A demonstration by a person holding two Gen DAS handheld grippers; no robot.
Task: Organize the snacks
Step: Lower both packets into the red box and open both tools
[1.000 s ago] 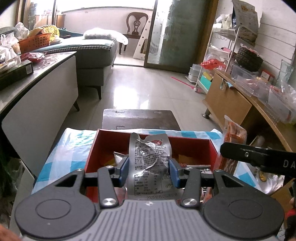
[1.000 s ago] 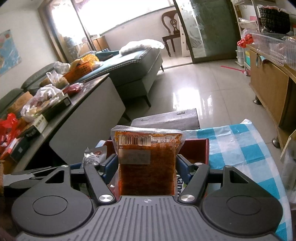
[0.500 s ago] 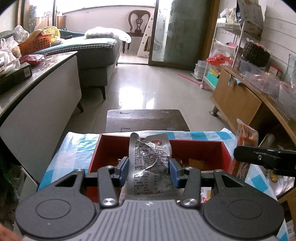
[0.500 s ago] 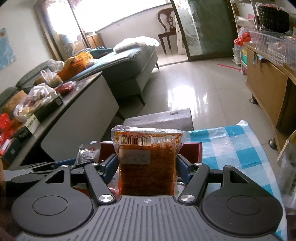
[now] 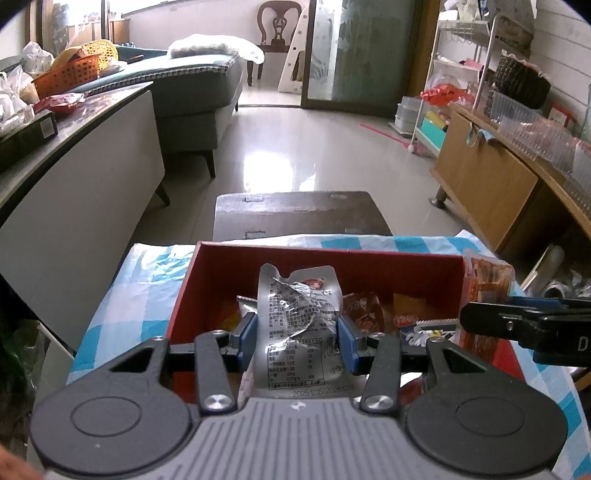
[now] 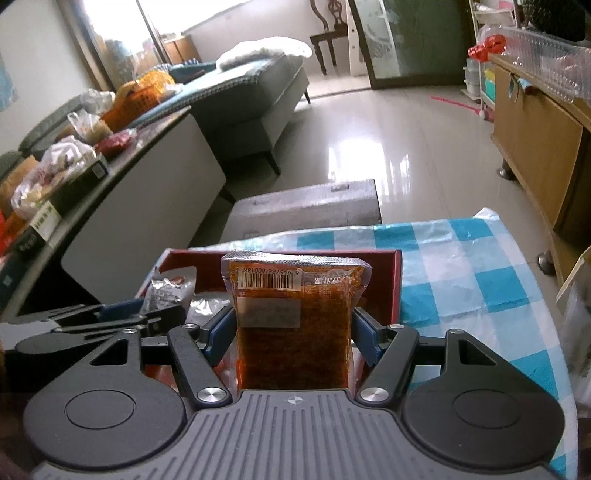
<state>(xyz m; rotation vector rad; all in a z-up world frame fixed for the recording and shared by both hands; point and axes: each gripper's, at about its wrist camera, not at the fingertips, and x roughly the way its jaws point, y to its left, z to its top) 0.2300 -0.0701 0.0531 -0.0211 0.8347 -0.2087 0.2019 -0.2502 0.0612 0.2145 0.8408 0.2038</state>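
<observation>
While each tool is clamped on a packet, silver pouch (image 5: 299,325) left and orange pack (image 6: 293,328) right, lower both well inside the red box (image 5: 332,264) before letting go.

Home living room: sofa (image 5: 192,92), wooden chair (image 5: 275,22).
</observation>
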